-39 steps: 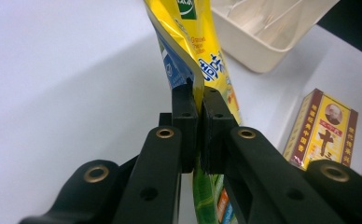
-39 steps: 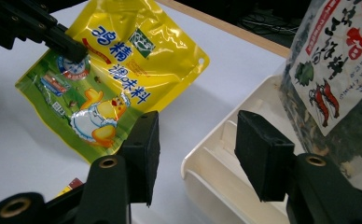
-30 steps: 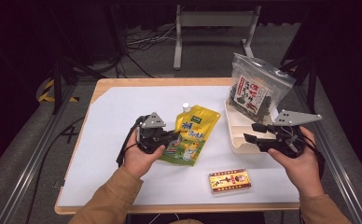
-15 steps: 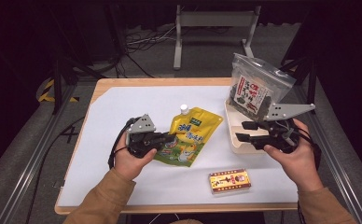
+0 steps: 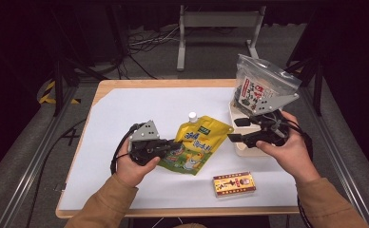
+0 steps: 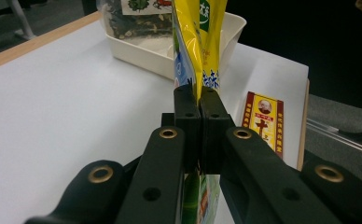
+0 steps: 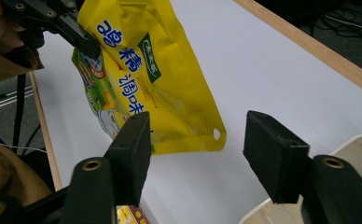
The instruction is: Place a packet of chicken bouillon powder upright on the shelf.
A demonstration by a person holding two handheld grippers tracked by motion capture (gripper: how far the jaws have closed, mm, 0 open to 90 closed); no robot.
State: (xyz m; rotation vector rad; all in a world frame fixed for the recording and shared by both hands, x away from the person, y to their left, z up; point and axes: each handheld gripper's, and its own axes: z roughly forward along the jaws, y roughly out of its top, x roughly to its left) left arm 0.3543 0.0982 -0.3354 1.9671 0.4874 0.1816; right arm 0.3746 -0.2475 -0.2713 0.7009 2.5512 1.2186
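Left claw (image 5: 170,144) is clamped on the edge of the glossy yellow spouted refill pouch (image 5: 197,145), lifting it off the white counter (image 5: 125,109). Right claw (image 5: 237,129), its jaws just opening and empty, faces the pouch's free corner, probably to take a second grip.

The yellow spouted pouch (image 5: 195,145) hung tilted above the white table sheet (image 5: 125,114), one edge pinched, white cap (image 5: 192,115) pointing away.
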